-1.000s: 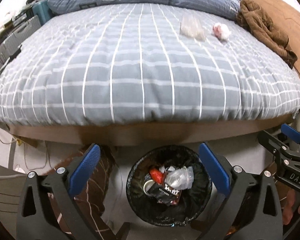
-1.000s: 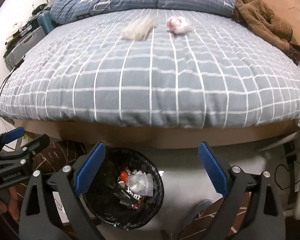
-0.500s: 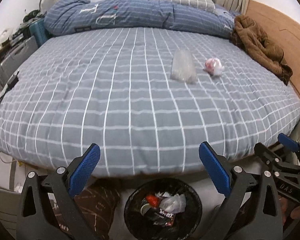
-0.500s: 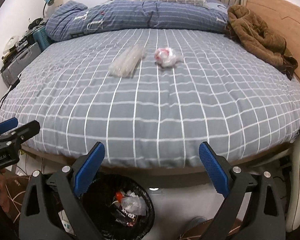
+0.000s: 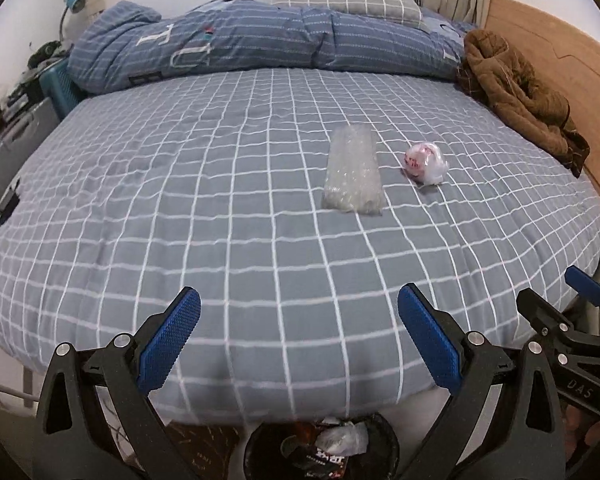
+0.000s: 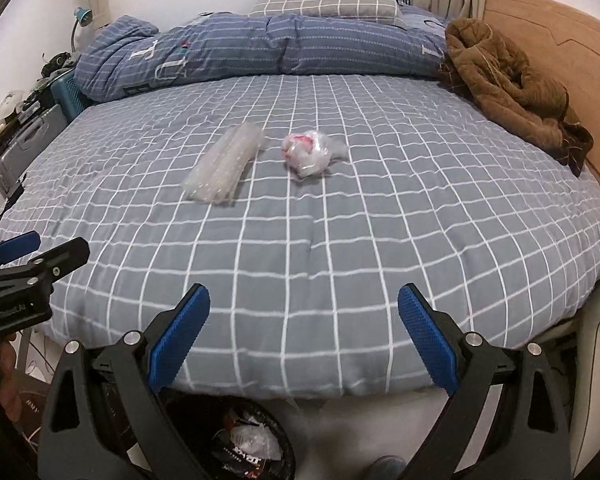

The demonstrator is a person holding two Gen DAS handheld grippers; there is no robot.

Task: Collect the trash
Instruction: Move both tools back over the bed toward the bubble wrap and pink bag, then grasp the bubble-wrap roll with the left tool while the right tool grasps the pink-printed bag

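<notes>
Approach step: left claw (image 5: pixel 299 336) and right claw (image 6: pixel 303 334) both spread wide and empty, at the bed's (image 5: pixel 228 216) near edge; bubble-wrap sheet (image 5: pixel 353 170) and crumpled plastic bag (image 5: pixel 425 162) lie mid-bed, just apart; next, reach far and close on one; versus earlier, both views have risen, the bin (image 5: pixel 384 436) sliding to the bottom edge.

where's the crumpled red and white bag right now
In both views it lies mid-bed: the crumpled bag lies just right of the clear bubble wrap, left of the brown coat.
</notes>
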